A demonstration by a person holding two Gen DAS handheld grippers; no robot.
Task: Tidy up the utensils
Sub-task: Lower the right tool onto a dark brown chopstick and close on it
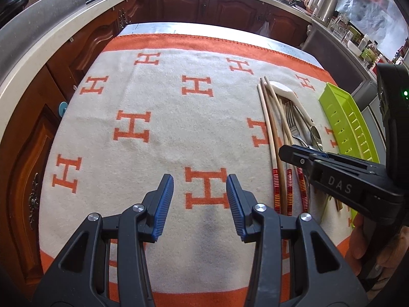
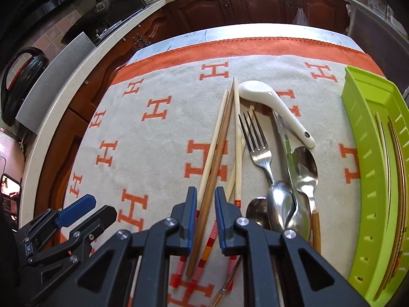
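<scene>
Both my grippers hang apart — the left gripper (image 1: 200, 188) over an orange "H" on the blanket (image 1: 158, 138). "DAS" marks my right gripper (image 2: 205, 200), its jaws straddling the brown chopstick (image 2: 217, 153) — pads clear of it.

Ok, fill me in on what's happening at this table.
A person is sorting utensils with a gripper in each hand. The right gripper is down over the chopsticks, jaws just opening, one brown chopstick between them but not pinched. The left gripper hangs open over bare cloth, holding nothing. A fork, spoons and a white ladle lie loose; the green tray already holds a few chopsticks.
</scene>
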